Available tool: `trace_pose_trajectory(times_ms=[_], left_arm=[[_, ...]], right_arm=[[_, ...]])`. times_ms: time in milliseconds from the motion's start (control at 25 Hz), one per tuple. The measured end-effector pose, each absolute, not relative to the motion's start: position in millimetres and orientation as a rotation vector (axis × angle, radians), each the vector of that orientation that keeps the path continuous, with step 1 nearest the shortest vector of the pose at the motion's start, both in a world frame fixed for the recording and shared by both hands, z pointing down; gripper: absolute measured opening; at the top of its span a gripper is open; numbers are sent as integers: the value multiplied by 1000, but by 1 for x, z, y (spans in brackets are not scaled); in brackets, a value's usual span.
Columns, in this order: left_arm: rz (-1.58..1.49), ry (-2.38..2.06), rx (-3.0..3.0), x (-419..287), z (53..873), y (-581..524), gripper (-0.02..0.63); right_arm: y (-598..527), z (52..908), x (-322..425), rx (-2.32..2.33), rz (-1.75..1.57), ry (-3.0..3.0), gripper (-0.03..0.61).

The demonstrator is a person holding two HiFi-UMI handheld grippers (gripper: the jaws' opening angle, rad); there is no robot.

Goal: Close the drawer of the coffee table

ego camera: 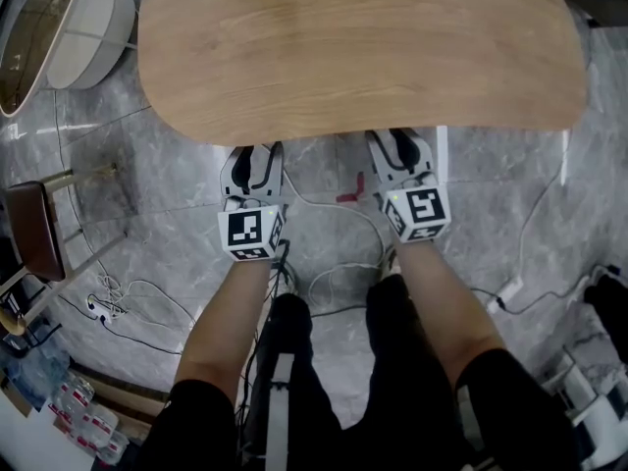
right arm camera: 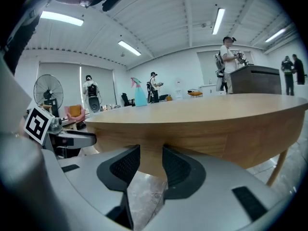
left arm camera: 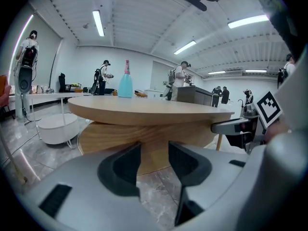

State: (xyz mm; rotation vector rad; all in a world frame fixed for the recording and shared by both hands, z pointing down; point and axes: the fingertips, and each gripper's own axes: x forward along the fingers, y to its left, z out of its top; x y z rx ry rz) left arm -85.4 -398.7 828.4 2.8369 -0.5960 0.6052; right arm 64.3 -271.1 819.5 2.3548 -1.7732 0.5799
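Between the jaws of my left gripper [left arm camera: 154,150] and right gripper [right arm camera: 150,153]: nothing, both spread and empty. Tips sit under the table [ego camera: 363,57] edge, close to what I take for the drawer [right arm camera: 192,138] front. Looks pushed in, nothing sticks out from above, so maybe one last nudge left.

Bottle [left arm camera: 125,81] atop coffee table [ego camera: 363,57]

A tall turquoise bottle [left arm camera: 125,83] stands at twelve o'clock, a round white pouf [ego camera: 93,32] at ten, a brown-seated chair [ego camera: 34,229] at nine.
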Motion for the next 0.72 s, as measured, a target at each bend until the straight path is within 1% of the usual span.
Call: trace_pose_trajectory(times_ms=[160, 240, 440, 720], left_arm=[[588, -603, 2841, -76, 827, -409, 173], [571, -622, 2833, -75, 828, -413, 166], [571, -605, 2861, -75, 827, -413, 166], [686, -528, 2898, -90, 834, -389, 166]], right_arm=[[-281, 820, 75, 2368, 574, -1765, 144], [-283, 820, 77, 2375, 554, -1770, 127], [-285, 820, 76, 2357, 542, -1774, 129], [-273, 815, 47, 2263, 595, -1796, 129]])
